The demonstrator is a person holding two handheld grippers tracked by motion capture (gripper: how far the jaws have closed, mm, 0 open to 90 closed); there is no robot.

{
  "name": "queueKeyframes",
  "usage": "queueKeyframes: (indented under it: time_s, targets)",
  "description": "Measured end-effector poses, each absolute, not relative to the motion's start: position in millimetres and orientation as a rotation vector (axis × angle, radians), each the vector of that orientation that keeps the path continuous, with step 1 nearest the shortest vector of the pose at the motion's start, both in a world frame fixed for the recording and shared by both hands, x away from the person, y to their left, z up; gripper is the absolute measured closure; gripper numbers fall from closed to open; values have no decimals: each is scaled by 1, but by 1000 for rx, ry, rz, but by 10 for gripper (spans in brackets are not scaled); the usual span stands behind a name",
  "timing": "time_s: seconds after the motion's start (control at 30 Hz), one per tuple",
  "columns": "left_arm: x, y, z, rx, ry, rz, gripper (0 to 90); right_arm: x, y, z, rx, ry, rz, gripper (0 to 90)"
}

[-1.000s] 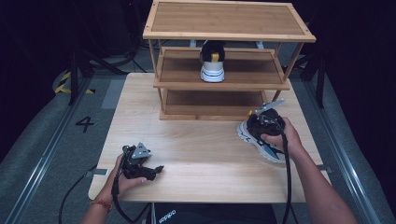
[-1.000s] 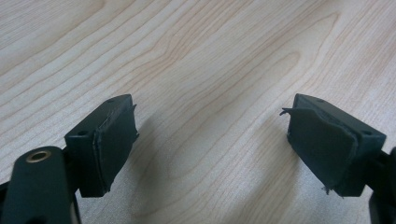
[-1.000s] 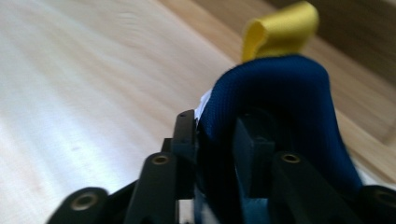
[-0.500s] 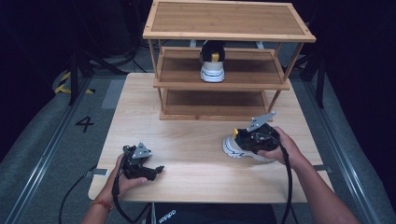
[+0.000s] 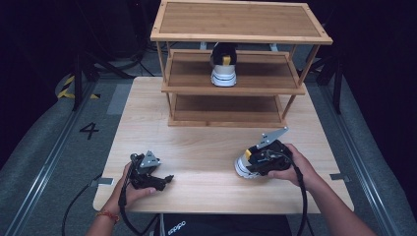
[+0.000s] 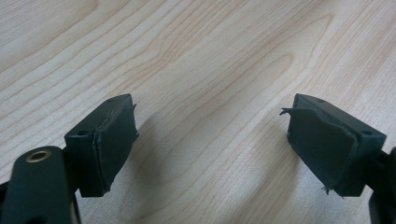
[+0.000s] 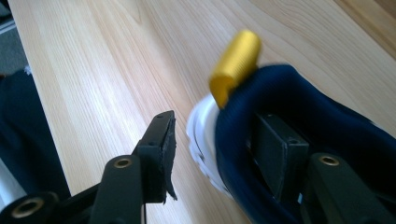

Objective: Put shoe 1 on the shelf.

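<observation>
Right gripper [image 5: 253, 160] dragged one sneaker [image 5: 244, 164] leftward; second sneaker [image 5: 223, 65] shelved.

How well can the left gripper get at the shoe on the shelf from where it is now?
Probably yes. The left gripper rests open at the table's near edge, the shoe stands at the middle shelf's open front, and bare wood lies between them.

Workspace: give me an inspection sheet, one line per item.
Surface: light wooden table, bare between the hands.
Job's things: one sneaker on the rack's middle shelf; second sneaker on the table.
Clutter: nothing seen.
Grippers: left tool open over bare wood; right tool has one jaw inside the second sneaker's collar, one outside, not closed.
Cables: one trails from each tool toward the person.
Surroundings: grey floor, number 4 marking.
</observation>
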State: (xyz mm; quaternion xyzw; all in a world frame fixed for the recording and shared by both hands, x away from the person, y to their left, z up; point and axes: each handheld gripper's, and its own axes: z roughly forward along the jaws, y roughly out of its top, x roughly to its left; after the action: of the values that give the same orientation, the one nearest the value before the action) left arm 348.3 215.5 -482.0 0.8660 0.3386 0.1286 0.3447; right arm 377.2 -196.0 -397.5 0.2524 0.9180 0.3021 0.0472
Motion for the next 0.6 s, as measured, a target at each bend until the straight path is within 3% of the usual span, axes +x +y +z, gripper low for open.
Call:
queueKeyframes:
  time_s: [0.27,0.6]
  targets:
    - [349,216,-482,2261,863,339,161,369,-196,-400,747,2815,887,632]
    - [348,215,-482,2256,867,342,161,344,-221,-396,630,2936,793,558]
